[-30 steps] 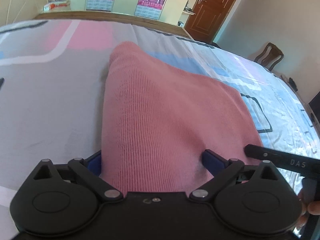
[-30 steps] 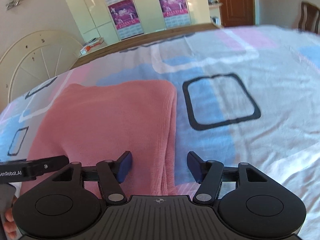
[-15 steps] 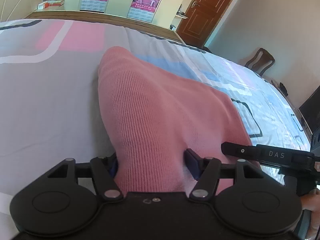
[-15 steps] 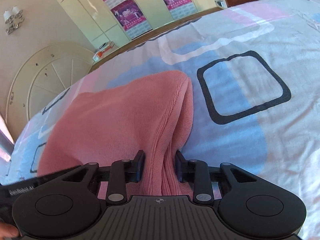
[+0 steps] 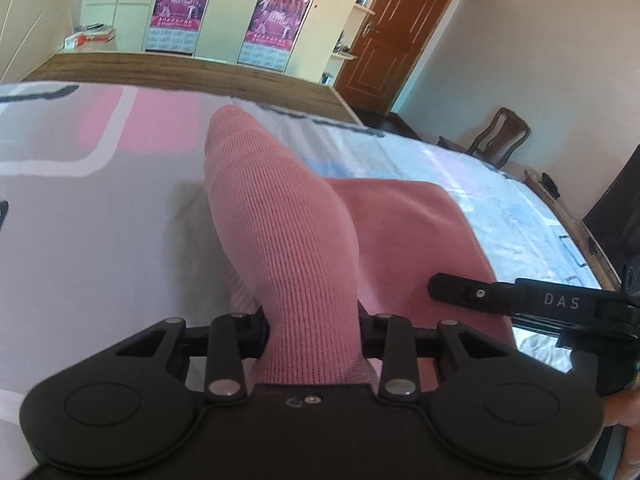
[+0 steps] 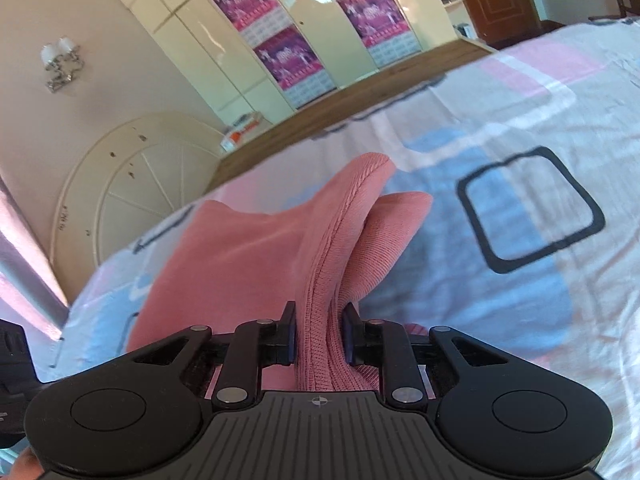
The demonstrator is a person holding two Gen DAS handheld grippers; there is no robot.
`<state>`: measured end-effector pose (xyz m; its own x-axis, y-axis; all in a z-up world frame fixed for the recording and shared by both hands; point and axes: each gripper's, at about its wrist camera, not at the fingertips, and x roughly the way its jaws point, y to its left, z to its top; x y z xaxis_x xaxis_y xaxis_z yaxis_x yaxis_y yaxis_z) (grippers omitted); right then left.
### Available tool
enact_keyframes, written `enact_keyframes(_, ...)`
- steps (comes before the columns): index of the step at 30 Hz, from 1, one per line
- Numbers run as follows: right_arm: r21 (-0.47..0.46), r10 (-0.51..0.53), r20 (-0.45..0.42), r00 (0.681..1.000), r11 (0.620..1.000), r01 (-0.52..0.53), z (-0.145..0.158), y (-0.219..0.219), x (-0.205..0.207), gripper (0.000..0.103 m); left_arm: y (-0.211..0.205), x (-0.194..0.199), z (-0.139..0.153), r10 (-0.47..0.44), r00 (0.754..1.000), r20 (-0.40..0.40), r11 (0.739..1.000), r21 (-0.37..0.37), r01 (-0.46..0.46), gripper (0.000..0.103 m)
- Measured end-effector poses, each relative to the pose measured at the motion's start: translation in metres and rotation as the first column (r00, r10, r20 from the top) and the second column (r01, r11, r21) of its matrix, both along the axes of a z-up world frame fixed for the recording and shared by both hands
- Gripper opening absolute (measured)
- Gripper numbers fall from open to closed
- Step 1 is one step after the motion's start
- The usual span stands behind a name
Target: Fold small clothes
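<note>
The pink knitted garment [image 5: 288, 240] is spread on the patterned bedsheet [image 5: 100, 220], and its near edge is gripped at two places. The left gripper [image 5: 312, 328] is closed down onto a thick bunch of the knit, which is raised into a ridge running away from the jaws (the fingertips themselves are buried in the fabric and cannot be made out). In the right wrist view, the right gripper [image 6: 318, 334] is seen pinched to a narrow gap on a folded hem, whose ribbed edge is held upright between the blue pads [image 6: 347, 334]. The hem is lifted off the sheet beyond the jaws. Part of the right gripper is visible at the right of the left wrist view, just beside the garment.
</note>
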<state>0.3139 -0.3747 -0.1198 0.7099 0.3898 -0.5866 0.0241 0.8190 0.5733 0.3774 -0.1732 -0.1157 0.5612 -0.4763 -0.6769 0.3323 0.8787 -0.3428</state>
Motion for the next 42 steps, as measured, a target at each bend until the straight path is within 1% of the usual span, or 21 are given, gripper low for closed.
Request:
enact_keyframes(6,0.026,0.03,0.044,0.999,0.999,-0.031,0.022,0.03,-0.003,0.021,0.026,-0.009,0.021,0.01,0.999,0.035,1.0,0.005,-0.011,0.033)
enact_keyframes(10,0.035,0.063,0.071,0.995,0.997,-0.066,0.034,0.064,0.003,0.021,0.054,-0.011,0.033,0.039,0.998,0.056,0.999,0.009,-0.04,0.033)
enact_keyframes(12,0.034,0.082,0.079,0.993,0.996,-0.085,0.038,0.085,0.008,0.021,0.074,-0.011,0.036,0.054,0.997,0.06,0.998,0.008,-0.055,0.033)
enact_keyframes(16,0.024,0.119,0.084,0.989,0.992,-0.122,0.042,0.136,0.019,0.021,0.125,-0.007,0.037,0.078,0.995,0.063,0.997,0.01,-0.079,0.033)
enact_keyframes(19,0.027,0.126,0.08,0.989,0.991,-0.129,0.04,0.177,0.028,0.021,0.169,-0.001,0.038,0.081,0.995,0.063,0.997,0.005,-0.082,0.033)
enact_keyframes(24,0.037,0.143,0.077,0.987,0.988,-0.147,0.036,0.26,0.046,0.021,0.247,0.016,0.039,0.106,0.993,0.057,0.994,0.006,-0.106,0.033)
enact_keyframes(28,0.057,0.165,0.076,0.983,0.984,-0.17,0.028,0.324,0.069,0.021,0.305,0.033,0.037,0.129,0.99,0.05,0.991,0.028,-0.13,0.033)
enact_keyframes(31,0.056,0.192,0.065,0.979,0.979,-0.195,0.019,0.365,0.091,0.021,0.34,0.049,0.035,0.157,0.987,0.043,0.986,0.044,-0.159,0.033)
enact_keyframes(34,0.041,0.22,0.055,0.974,0.974,-0.222,0.01,0.399,0.111,0.021,0.369,0.06,0.024,0.181,0.983,0.033,0.982,0.053,-0.183,0.033)
enact_keyframes(37,0.016,0.24,0.029,0.97,0.971,-0.24,-0.004,0.424,0.128,0.021,0.39,0.072,0.007,0.202,0.979,0.015,0.977,0.069,-0.203,0.034)
enact_keyframes(39,-0.028,0.231,0.006,0.973,0.973,-0.231,-0.015,0.432,0.137,0.021,0.402,0.076,-0.009,0.207,0.978,-0.009,0.975,0.081,-0.206,0.035)
enact_keyframes(40,-0.056,0.221,-0.003,0.975,0.974,-0.221,-0.019,0.433,0.139,0.021,0.405,0.078,-0.014,0.203,0.979,-0.011,0.975,0.09,-0.202,0.037)
enact_keyframes(42,-0.1,0.198,-0.034,0.98,0.975,-0.201,-0.03,0.43,0.143,0.021,0.413,0.081,-0.024,0.2,0.98,-0.005,0.976,0.089,-0.199,0.046)
